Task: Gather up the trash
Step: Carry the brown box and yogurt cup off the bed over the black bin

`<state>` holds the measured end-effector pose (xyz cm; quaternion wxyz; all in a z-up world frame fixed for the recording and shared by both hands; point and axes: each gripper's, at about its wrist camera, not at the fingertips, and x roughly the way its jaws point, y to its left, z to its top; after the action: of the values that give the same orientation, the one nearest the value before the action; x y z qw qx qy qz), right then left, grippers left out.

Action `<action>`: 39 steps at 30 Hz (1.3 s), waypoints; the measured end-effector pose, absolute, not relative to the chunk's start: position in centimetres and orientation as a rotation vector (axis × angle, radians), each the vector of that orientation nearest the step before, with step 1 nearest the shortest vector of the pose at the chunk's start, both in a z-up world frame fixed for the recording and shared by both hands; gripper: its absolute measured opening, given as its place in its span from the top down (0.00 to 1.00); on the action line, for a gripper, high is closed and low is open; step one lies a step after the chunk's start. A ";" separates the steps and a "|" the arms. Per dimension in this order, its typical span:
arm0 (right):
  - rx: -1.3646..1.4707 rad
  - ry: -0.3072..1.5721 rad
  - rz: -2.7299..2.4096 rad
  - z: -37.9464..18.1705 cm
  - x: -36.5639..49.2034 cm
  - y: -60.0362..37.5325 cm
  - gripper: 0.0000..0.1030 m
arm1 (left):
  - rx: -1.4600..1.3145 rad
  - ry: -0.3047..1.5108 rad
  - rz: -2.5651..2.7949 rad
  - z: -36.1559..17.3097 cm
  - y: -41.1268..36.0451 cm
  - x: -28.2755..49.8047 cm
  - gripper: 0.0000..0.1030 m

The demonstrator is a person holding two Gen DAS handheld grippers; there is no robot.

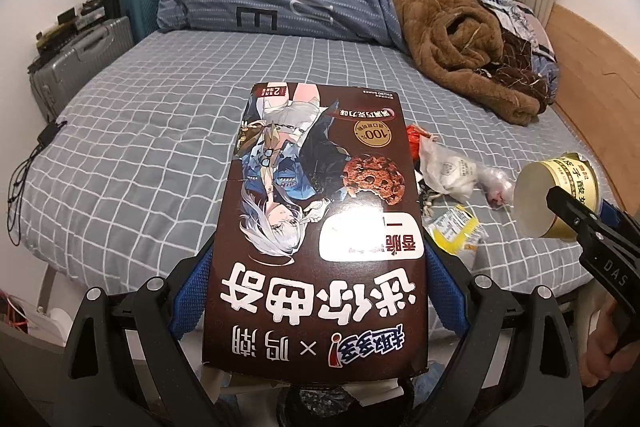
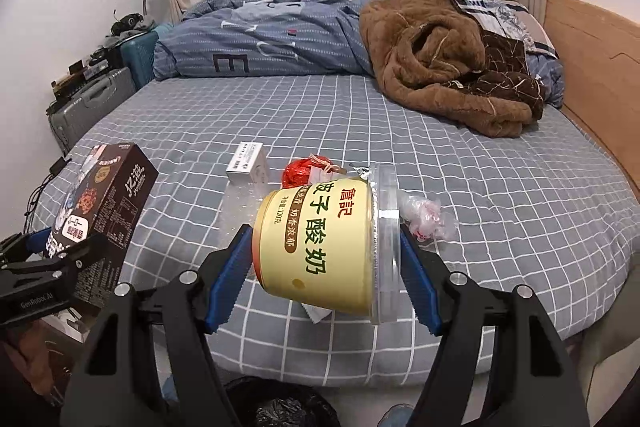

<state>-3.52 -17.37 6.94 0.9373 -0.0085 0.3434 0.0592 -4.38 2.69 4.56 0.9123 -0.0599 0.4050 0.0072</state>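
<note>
So we've got a bedroom here, a bed [image 2: 360, 115] with a grey-blue sheet checked in white, a crumpled brown fleece blanket [image 2: 444, 59] up by the wooden headboard. Our right tool [image 2: 324, 259] has its blue pads pressed on both ends of a yellow paper yogurt tub with a clear plastic lid [image 2: 320, 243], held sideways off the sheet. Our left tool [image 1: 316, 275] is clamped on the sides of a dark brown cardboard cookie box with an anime character print [image 1: 320, 195], also lifted. Just behind the tub on the sheet lie a red crinkled wrapper [image 2: 298, 173], a small white carton [image 2: 246, 163] and a crumpled clear plastic bag with red print [image 2: 428, 219]. From the left view we also see a yellow and white snack packet [image 1: 452, 227] beside the box. A black bin bag [image 2: 280, 407] sits below the tools.
</note>
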 end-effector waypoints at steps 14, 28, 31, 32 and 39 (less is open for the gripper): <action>-0.004 0.694 0.122 8.7 -8.5 -17.3 0.35 | -0.147 0.838 0.003 5.3 2.6 -9.4 0.14; 0.002 0.720 0.131 8.2 -12.1 -16.9 0.35 | -0.134 0.822 0.002 6.0 2.3 -13.4 0.14; 0.005 0.734 0.134 7.6 -12.7 -16.8 0.35 | -0.133 0.830 0.000 5.5 2.1 -13.9 0.14; 0.006 0.737 0.133 7.4 -12.8 -16.8 0.35 | -0.135 0.832 -0.001 5.4 2.1 -14.1 0.14; 0.016 0.775 0.139 5.8 -14.0 -16.7 0.35 | -0.128 0.851 0.000 4.0 1.7 -15.2 0.14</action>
<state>-13.96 -16.71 5.80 0.9235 0.0079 0.3775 0.0677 -15.23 1.67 4.03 0.9088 -0.0622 0.4126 0.0000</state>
